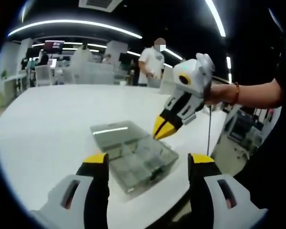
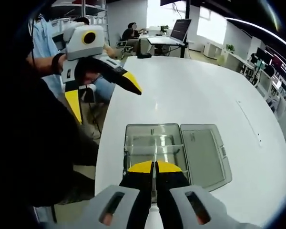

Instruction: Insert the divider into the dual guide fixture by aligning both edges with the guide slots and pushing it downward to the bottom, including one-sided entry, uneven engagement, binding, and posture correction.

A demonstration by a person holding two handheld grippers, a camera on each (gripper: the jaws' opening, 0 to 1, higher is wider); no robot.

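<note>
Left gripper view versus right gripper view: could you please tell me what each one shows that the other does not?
Left gripper view: a standing person in a white shirt, and the right gripper from outside, fingers closed. Right gripper view: a thin clear divider edge-on between those fingers, plus a monitor. Both: the open clear box on the white table, and the left gripper, open.

left gripper view faces across white table (image 1: 47, 124), right gripper view looks down close, both share clear box (image 2: 174, 150)
</note>
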